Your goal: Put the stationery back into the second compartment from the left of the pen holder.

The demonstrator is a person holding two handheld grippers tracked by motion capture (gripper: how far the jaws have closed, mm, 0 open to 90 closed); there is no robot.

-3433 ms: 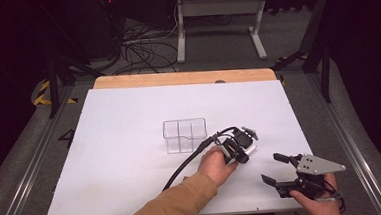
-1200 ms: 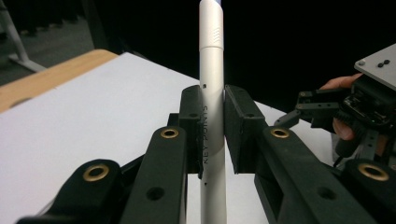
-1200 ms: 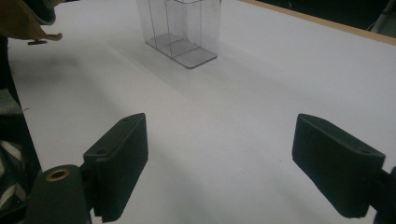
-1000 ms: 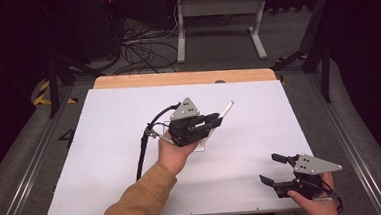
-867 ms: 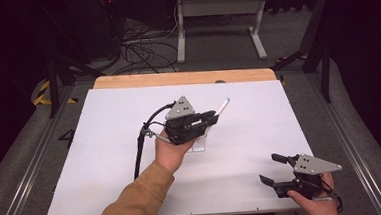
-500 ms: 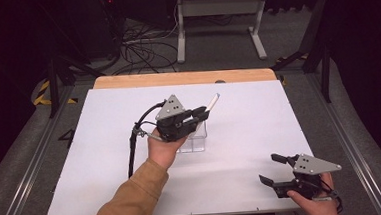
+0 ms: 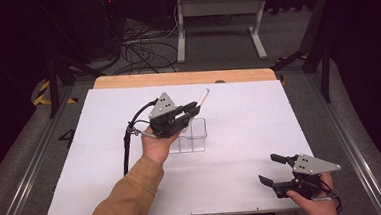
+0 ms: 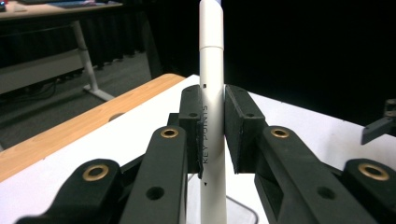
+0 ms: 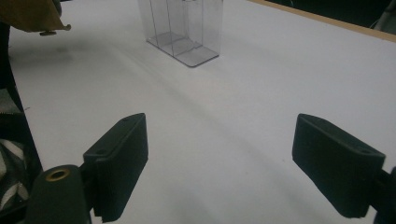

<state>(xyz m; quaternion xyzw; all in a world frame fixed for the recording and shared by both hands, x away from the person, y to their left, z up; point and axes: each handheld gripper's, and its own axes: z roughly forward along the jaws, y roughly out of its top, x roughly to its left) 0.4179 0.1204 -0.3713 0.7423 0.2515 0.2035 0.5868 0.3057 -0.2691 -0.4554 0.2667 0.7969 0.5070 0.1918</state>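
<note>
A white pen is clamped between the pads of the left gripper, both jaws pressed against its barrel. In the left gripper view the pen is seen standing up between the fingers, its capped end well beyond the fingertips and its lower part running back between the jaws; the words KEY POINTS are printed along the barrel. In the high view the pen is tilted, its free end pointed up and away past the fingertips. A clear box with compartments is seen just below and beside the left gripper's fingers, on the white table.

The right gripper is held with its jaws wide apart and nothing between them, low over bare table. From its fingers the box is seen well ahead.
</note>
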